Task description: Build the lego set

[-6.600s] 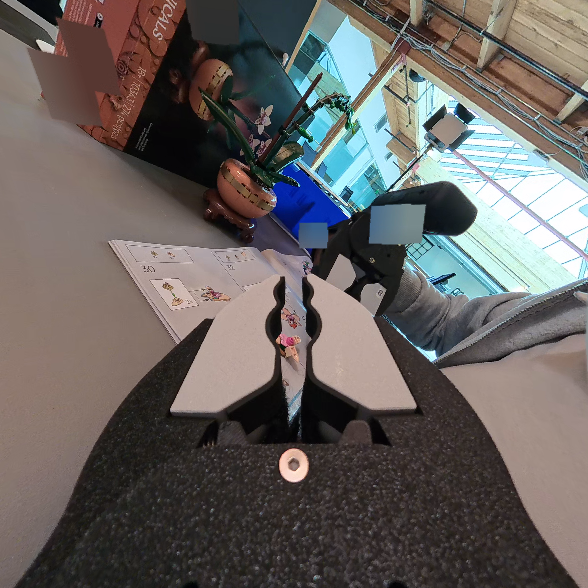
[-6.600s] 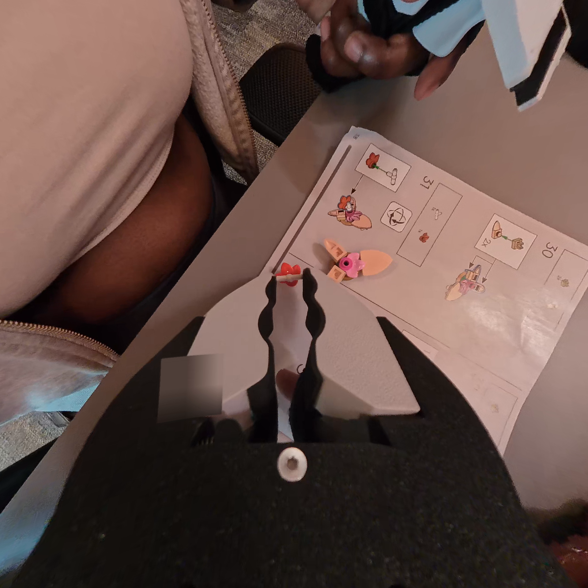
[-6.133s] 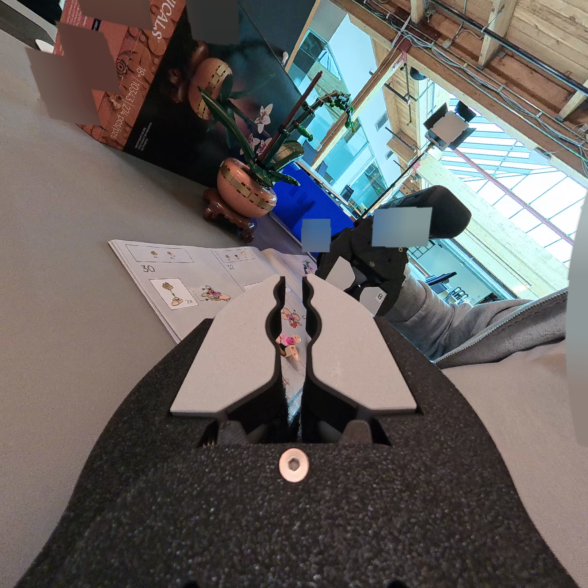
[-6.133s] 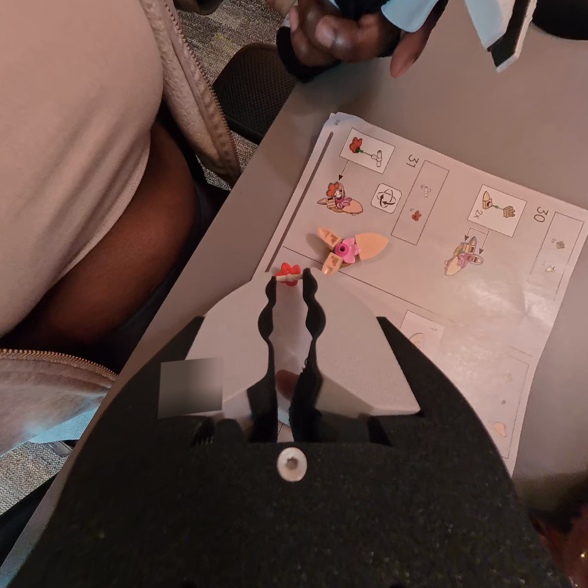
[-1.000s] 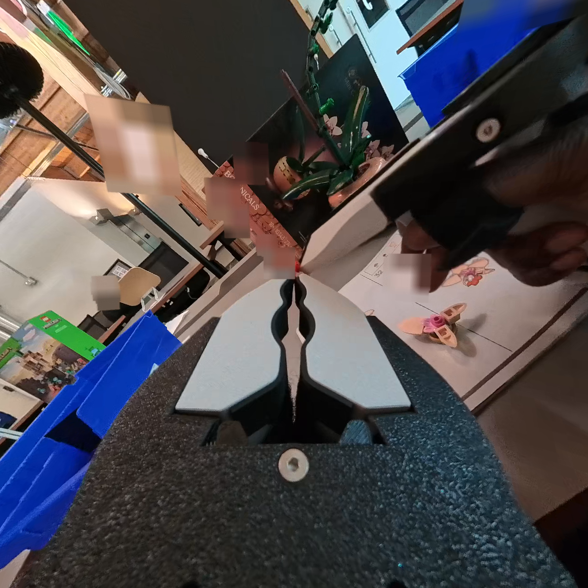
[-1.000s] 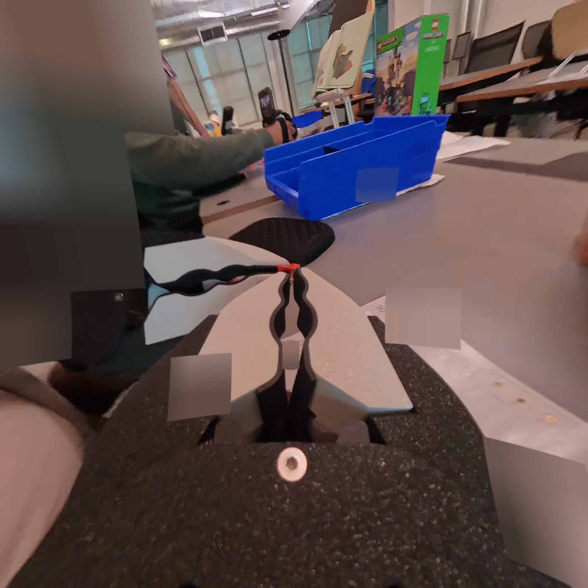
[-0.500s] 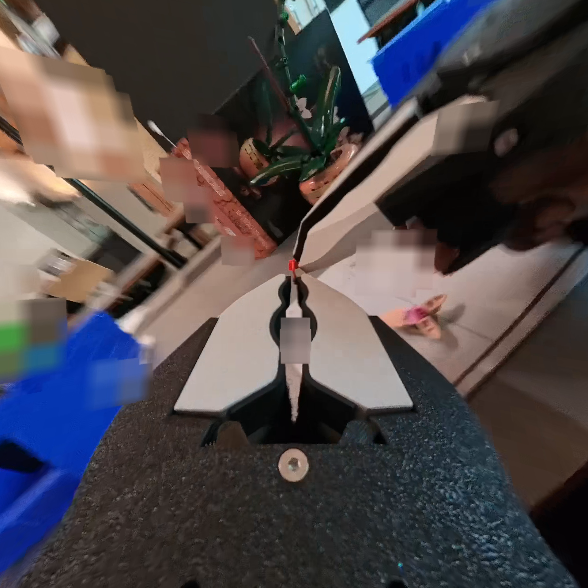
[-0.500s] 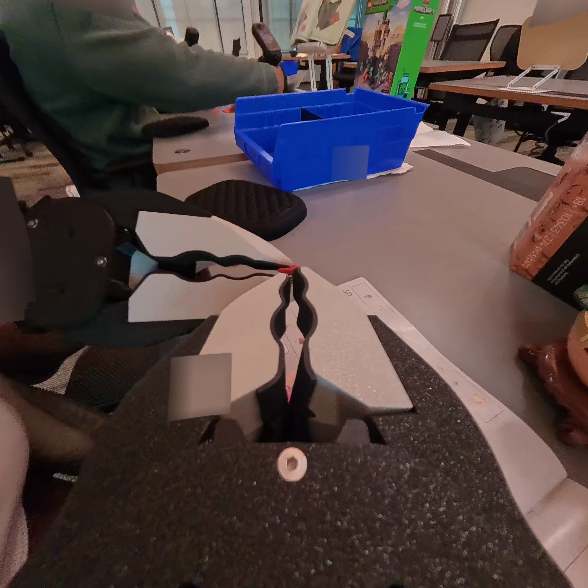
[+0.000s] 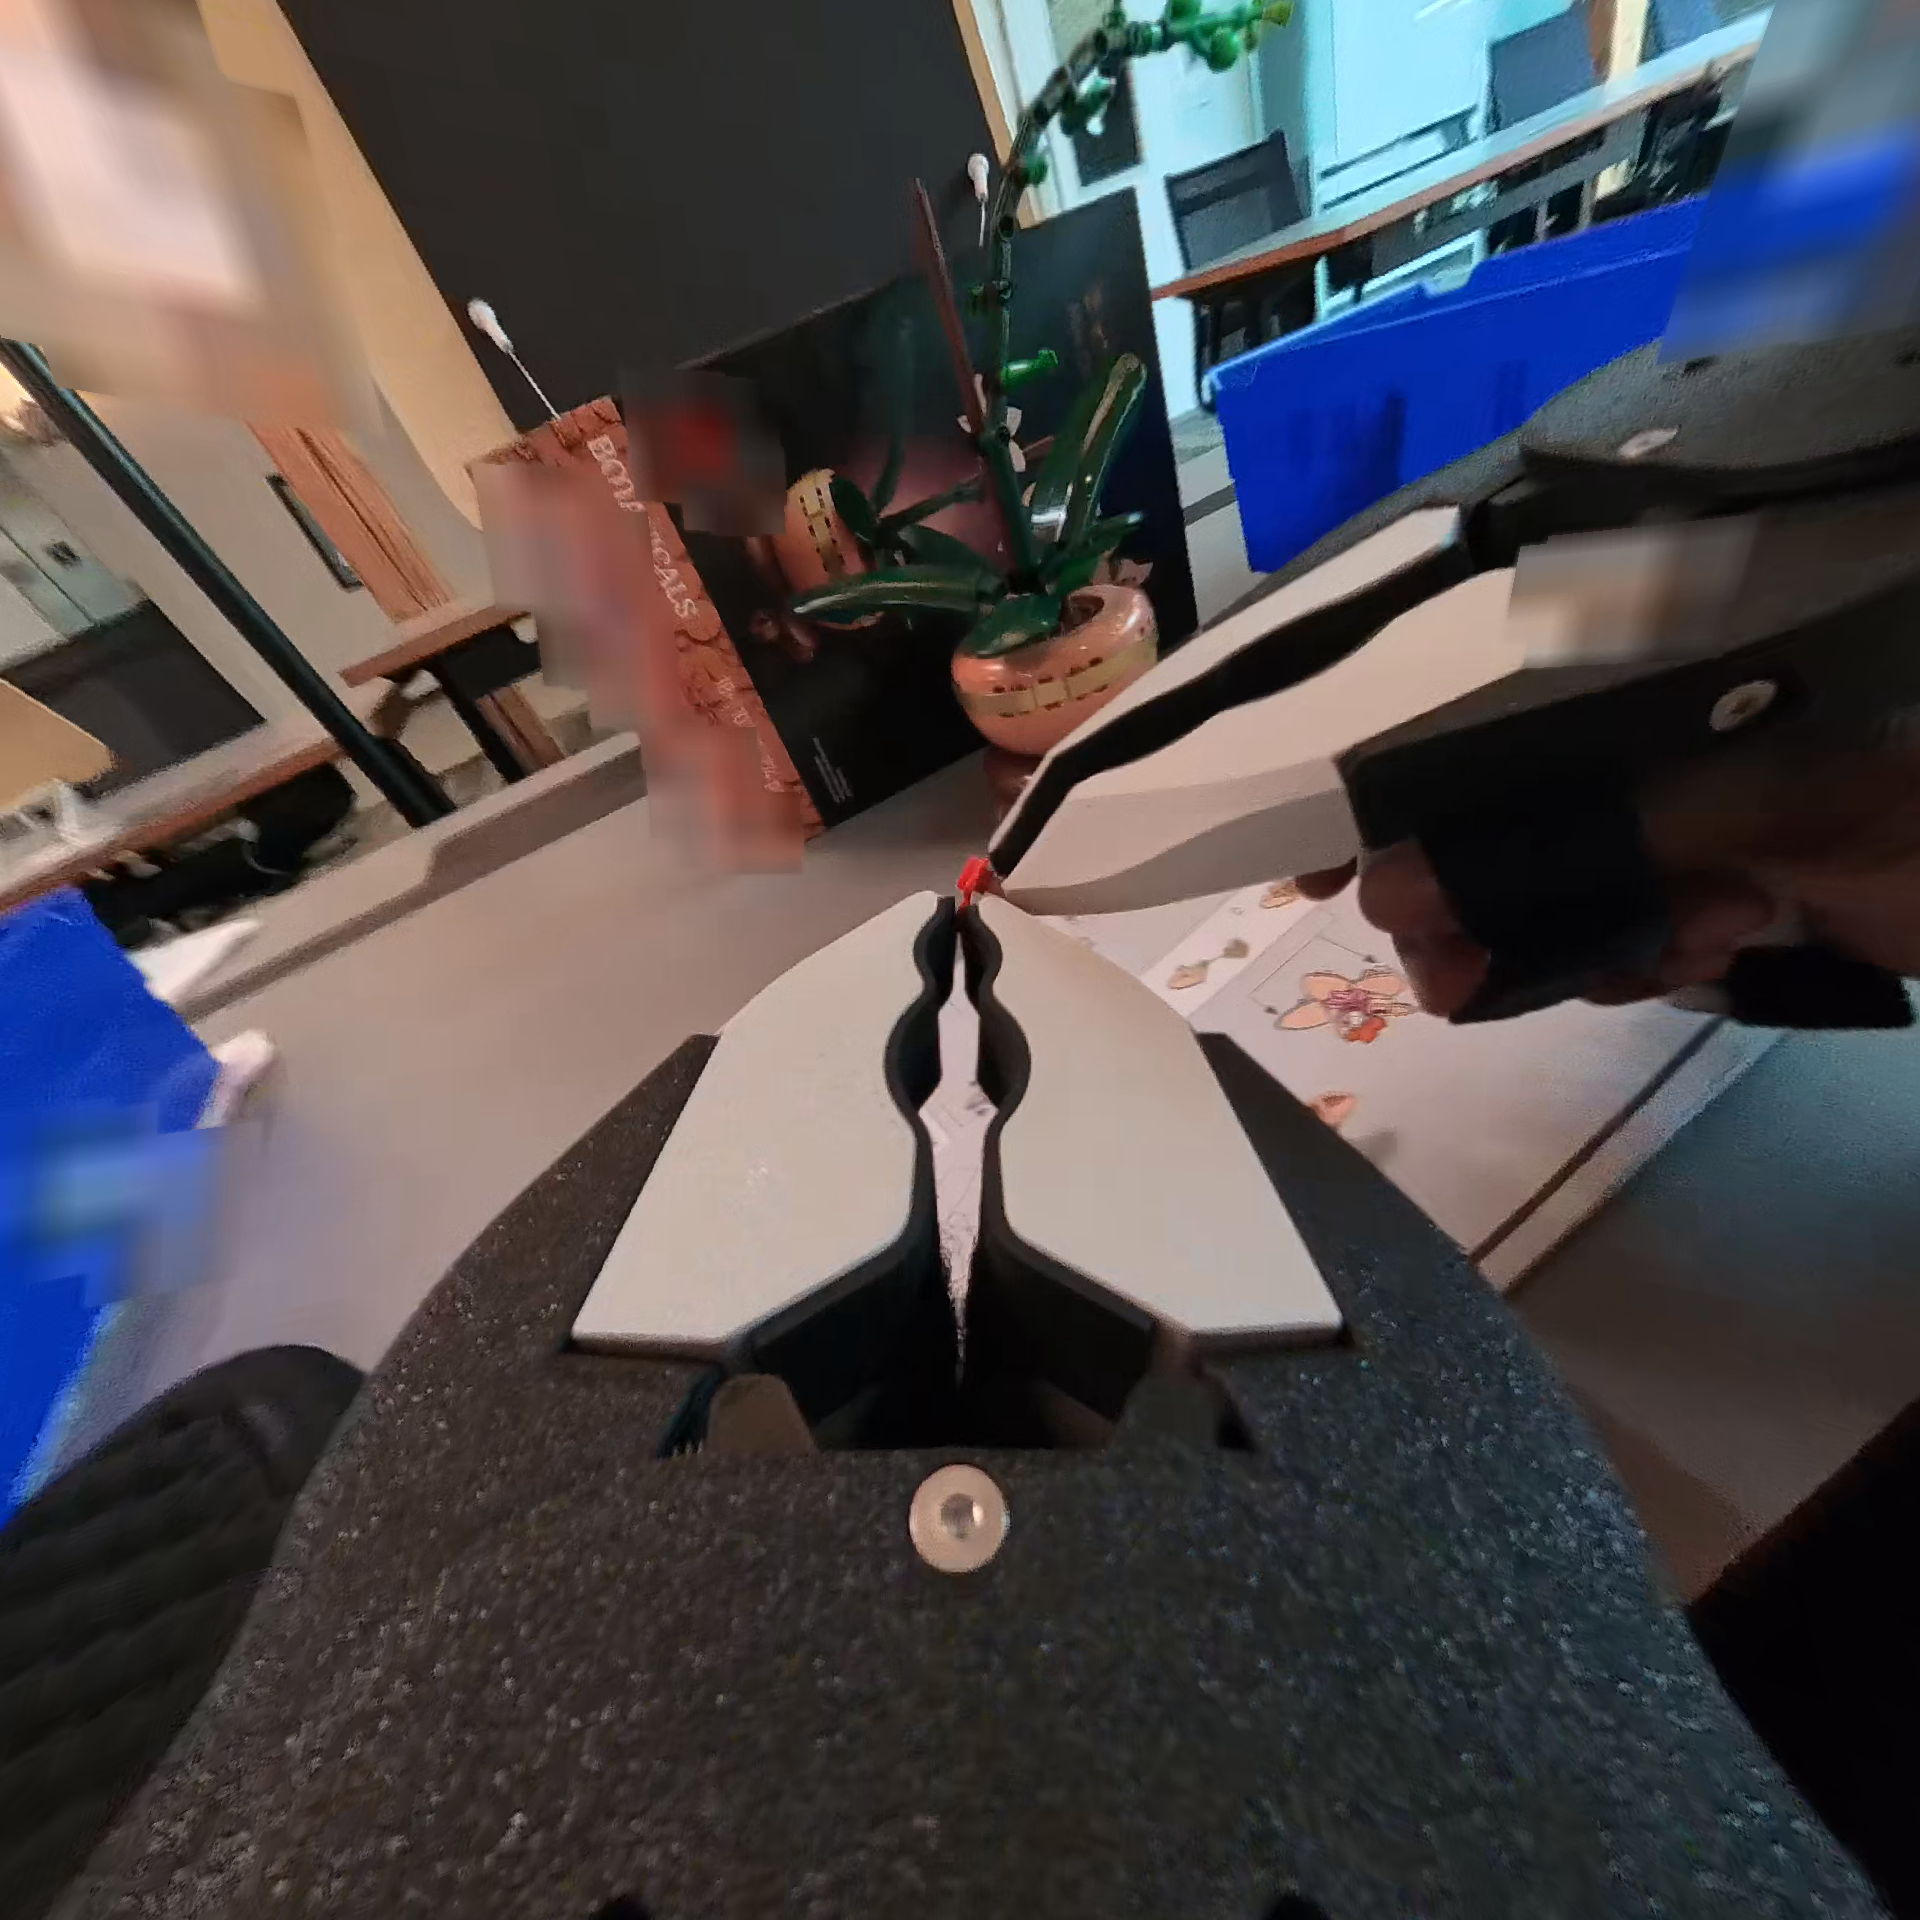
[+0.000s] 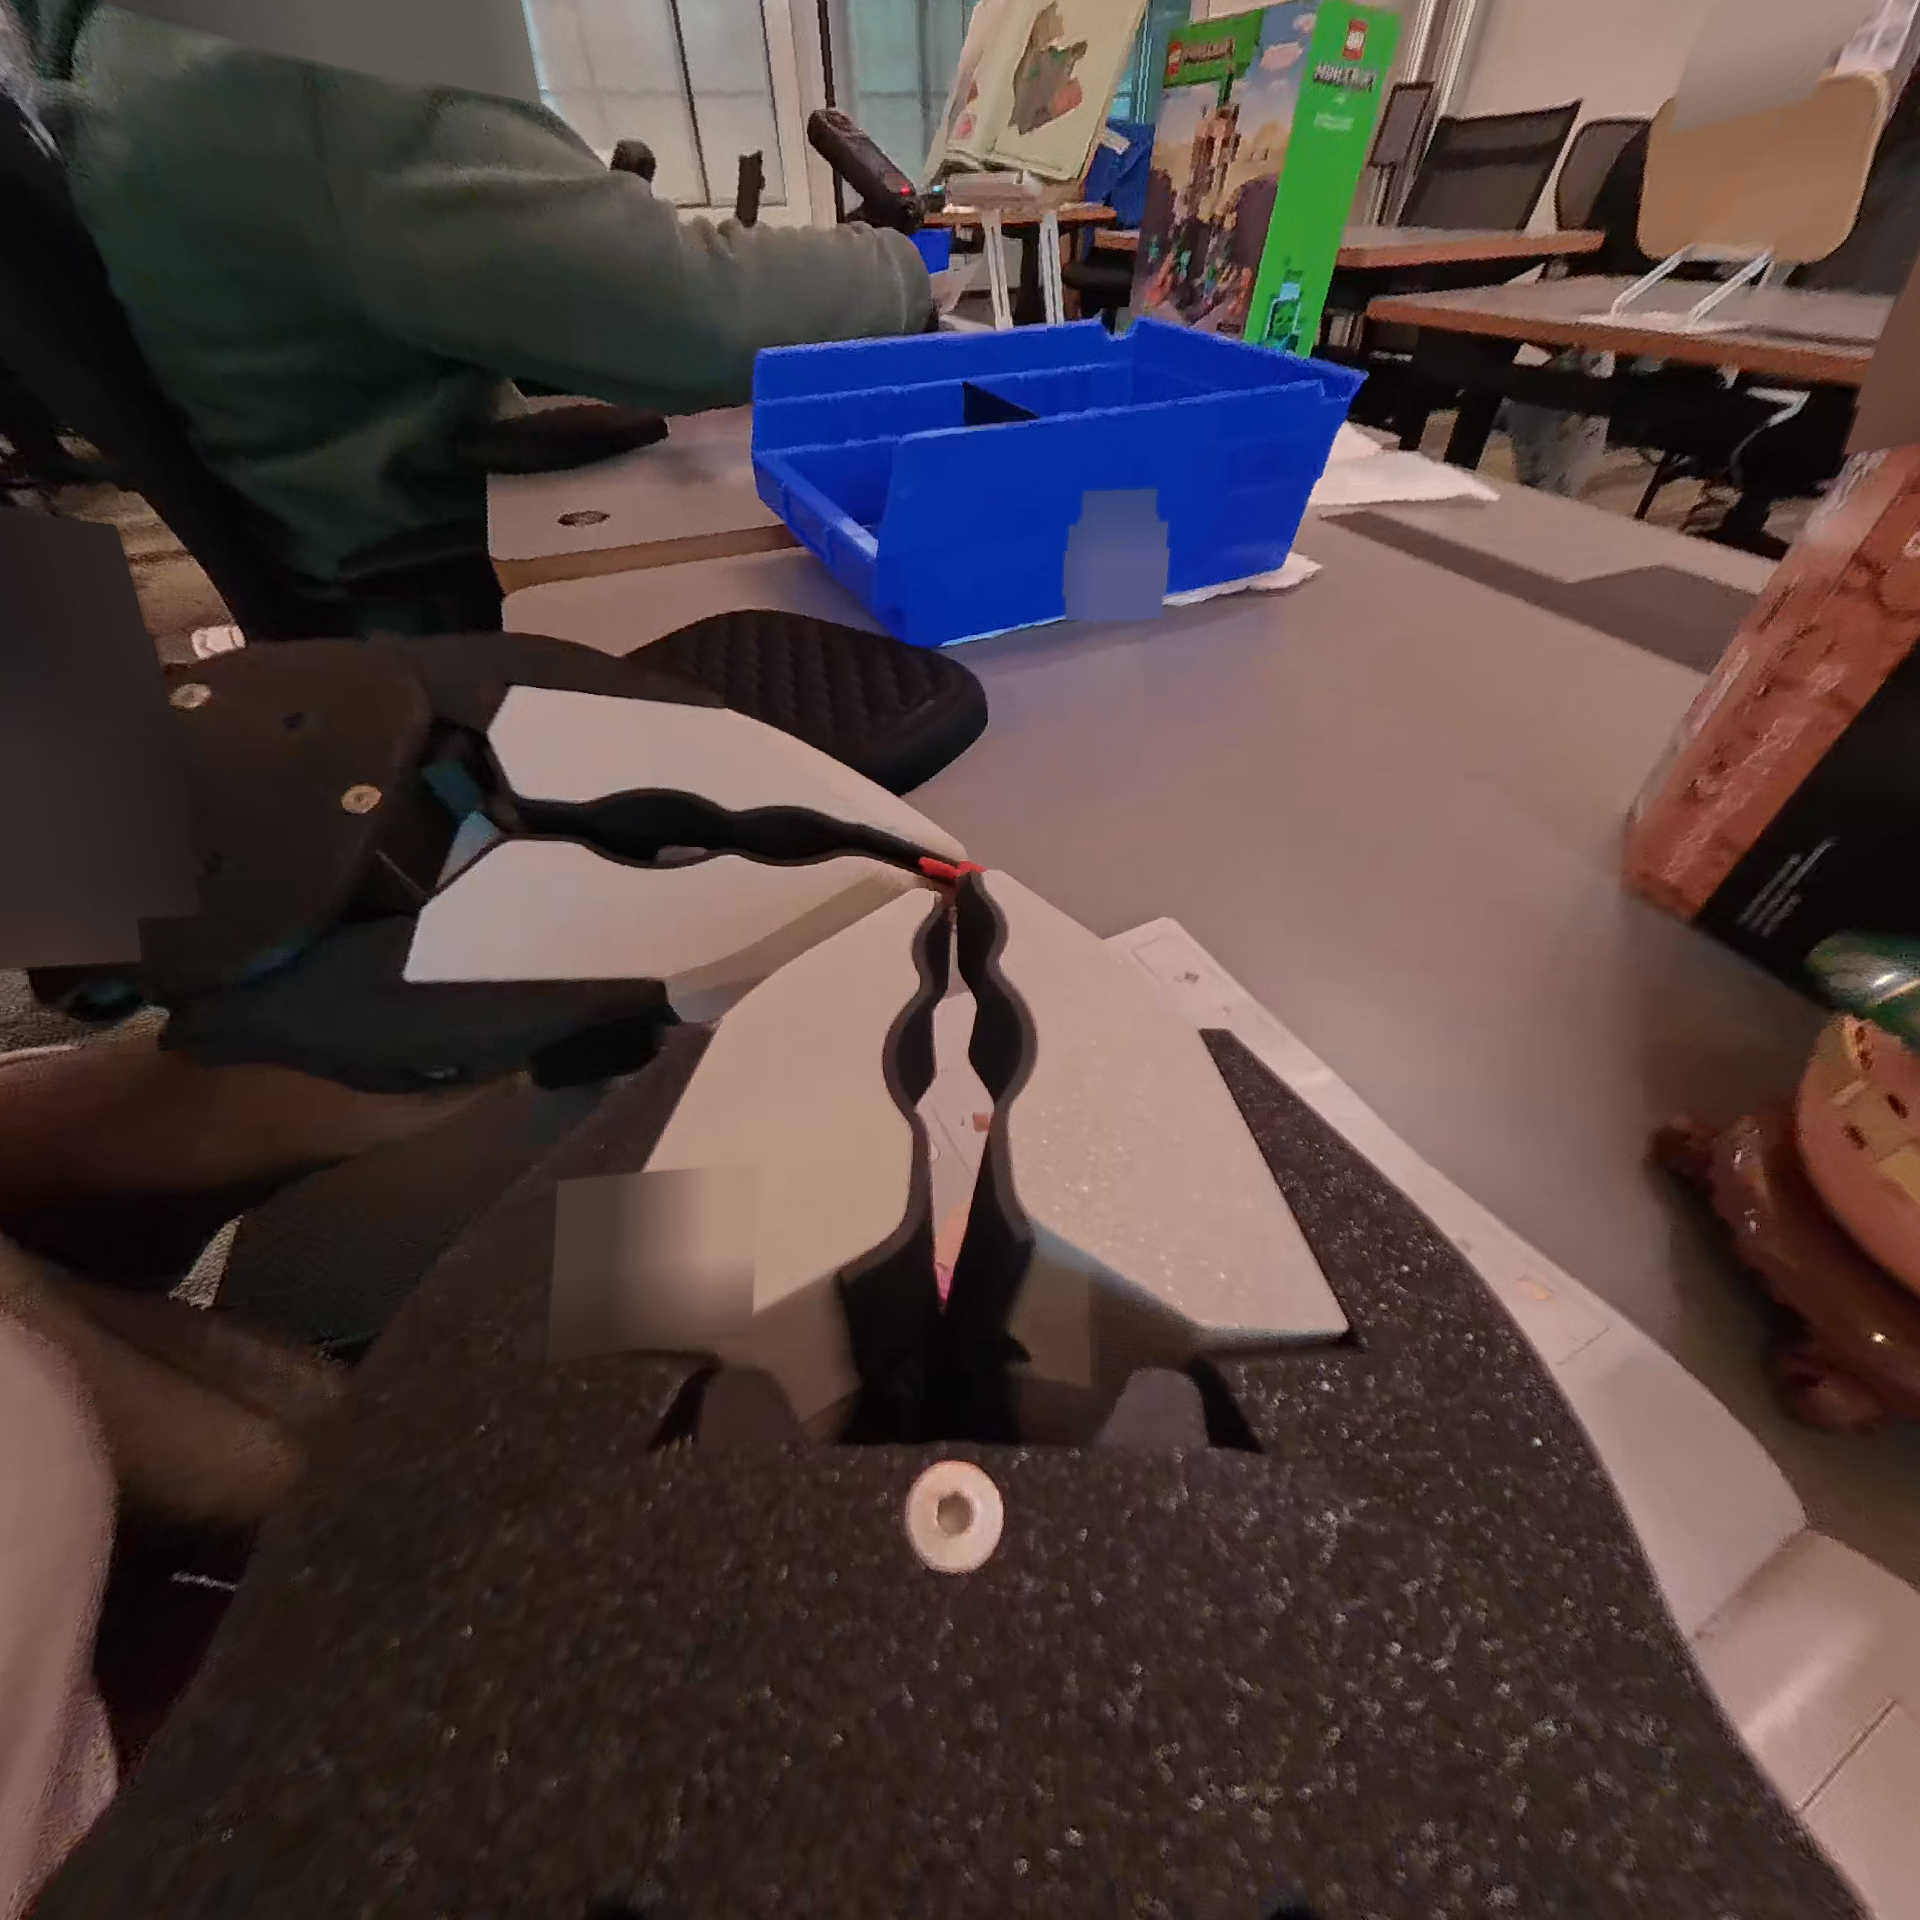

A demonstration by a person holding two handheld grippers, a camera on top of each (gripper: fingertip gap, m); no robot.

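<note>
A small red piece (image 9: pixel 974 876) sits where the two gripper tips meet, held in the air above the instruction booklet (image 9: pixel 1382 1132). My left gripper (image 9: pixel 956 912) is shut, with the red piece at its tip. My right gripper (image 10: pixel 956 896) is shut too, and the red piece (image 10: pixel 948 868) is pinched at the meeting tips. In the right wrist view the left gripper (image 10: pixel 935 864) comes in from the left. In the left wrist view the right gripper (image 9: pixel 1000 871) comes in from the right. A pink bit (image 10: pixel 943 1280) shows through the right gripper's gap; what it is I cannot tell.
The built orchid in its pot (image 9: pixel 1049 665) stands behind the booklet, next to the set's box (image 9: pixel 727 675). A blue bin (image 10: pixel 1039 488) and a black pad (image 10: pixel 831 696) lie farther along the grey table (image 10: pixel 1351 779). A person's green sleeve (image 10: pixel 416 260) is behind it.
6.6 s ago the right gripper held the red piece over the booklet, with the left gripper apart. Over the last second both stay tip to tip on it and have tilted.
</note>
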